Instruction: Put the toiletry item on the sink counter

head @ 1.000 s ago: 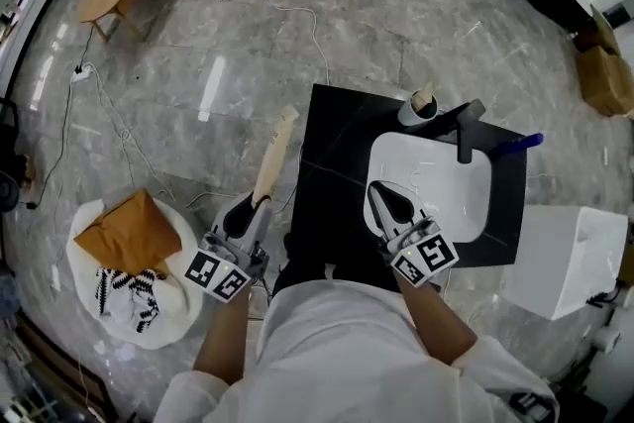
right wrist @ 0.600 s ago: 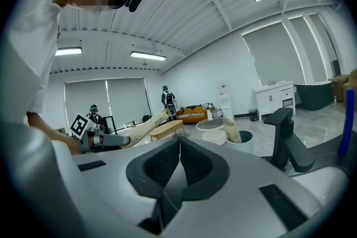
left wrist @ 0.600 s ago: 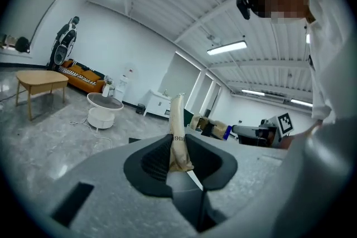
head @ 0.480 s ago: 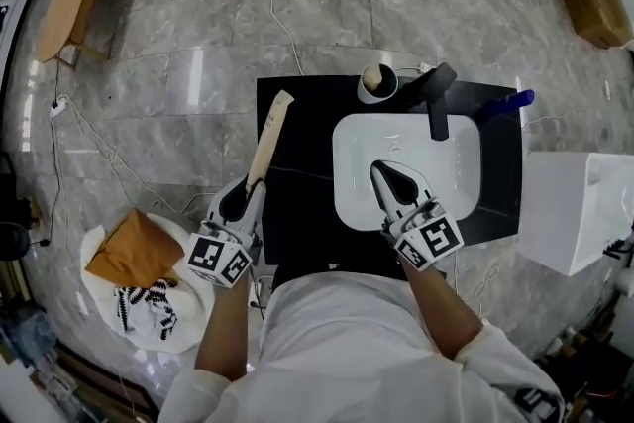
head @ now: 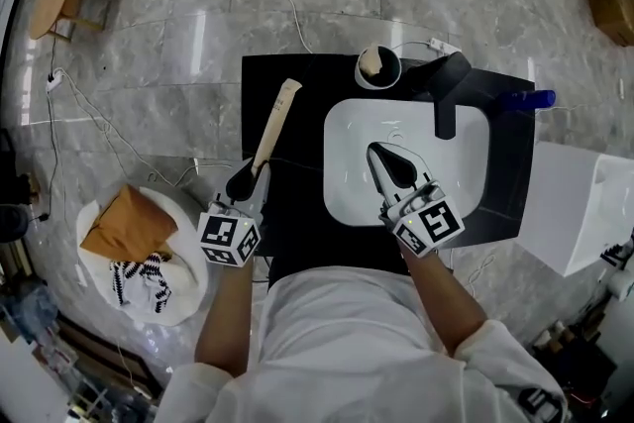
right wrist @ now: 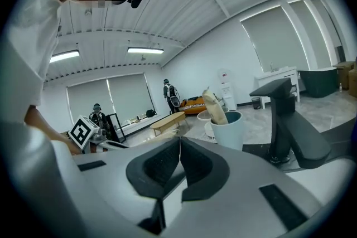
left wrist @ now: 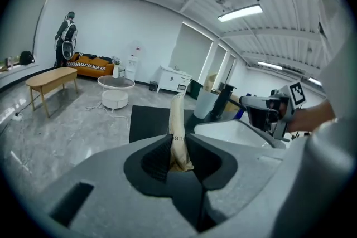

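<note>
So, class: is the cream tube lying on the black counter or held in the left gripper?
Held: the left gripper is shut on one end of the tube; the rest juts over the counter.

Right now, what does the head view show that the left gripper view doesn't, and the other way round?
Only the head view: a brown bag and a striped cloth lying on a white floor cushion.

Only the left gripper view: the left tongs seen close up, shut on one end of the cream tube, plus ceiling lights and an orange sofa.

Both: the tube by the black counter's left side, the white basin, the black faucet, the cup and the right tongs.
</note>
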Demonstrator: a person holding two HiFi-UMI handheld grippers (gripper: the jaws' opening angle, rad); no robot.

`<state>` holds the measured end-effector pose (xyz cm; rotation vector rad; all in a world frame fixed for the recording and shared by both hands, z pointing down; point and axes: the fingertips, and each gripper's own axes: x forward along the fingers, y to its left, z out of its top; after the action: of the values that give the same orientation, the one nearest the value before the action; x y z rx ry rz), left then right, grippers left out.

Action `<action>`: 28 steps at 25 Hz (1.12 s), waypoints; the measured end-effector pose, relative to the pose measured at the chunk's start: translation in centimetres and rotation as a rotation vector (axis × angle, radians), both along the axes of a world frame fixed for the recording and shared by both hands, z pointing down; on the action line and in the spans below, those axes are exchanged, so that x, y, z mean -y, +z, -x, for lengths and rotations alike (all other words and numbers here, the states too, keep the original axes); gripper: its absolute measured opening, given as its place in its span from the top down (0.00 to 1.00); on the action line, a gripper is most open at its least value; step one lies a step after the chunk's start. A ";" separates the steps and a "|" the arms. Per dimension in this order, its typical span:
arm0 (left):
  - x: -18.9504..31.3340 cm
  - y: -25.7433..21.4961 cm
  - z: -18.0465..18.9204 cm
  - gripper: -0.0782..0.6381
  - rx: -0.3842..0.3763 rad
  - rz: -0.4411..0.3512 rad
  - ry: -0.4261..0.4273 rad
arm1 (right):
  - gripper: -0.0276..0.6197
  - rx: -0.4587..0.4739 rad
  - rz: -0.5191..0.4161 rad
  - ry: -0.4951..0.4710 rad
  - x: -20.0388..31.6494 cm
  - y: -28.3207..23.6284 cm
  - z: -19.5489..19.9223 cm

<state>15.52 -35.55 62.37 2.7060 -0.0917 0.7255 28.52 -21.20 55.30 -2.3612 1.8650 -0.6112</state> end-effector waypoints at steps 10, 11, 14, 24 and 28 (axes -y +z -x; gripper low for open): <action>-1.6 5.4 -0.6 0.77 0.130 -0.025 -0.016 | 0.93 0.055 0.046 -0.029 -1.9 3.7 -1.1; -1.7 5.8 -0.5 0.77 0.141 -0.027 -0.023 | 0.93 0.060 0.048 -0.032 -2.1 3.9 -1.1; -2.1 6.5 -0.7 0.77 0.176 -0.048 -0.025 | 0.93 0.071 0.050 -0.036 -2.8 4.5 -1.0; -2.8 7.5 -1.0 0.76 0.263 -0.082 -0.001 | 0.93 0.075 0.043 -0.027 -4.5 4.4 -1.8; -2.9 7.2 -1.0 0.74 0.251 -0.079 -0.012 | 0.93 0.073 0.033 -0.023 -4.9 4.1 -1.6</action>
<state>16.51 -32.62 69.57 2.6713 -0.2010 1.0766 30.14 -16.31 59.42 -2.3075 1.8690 -0.7257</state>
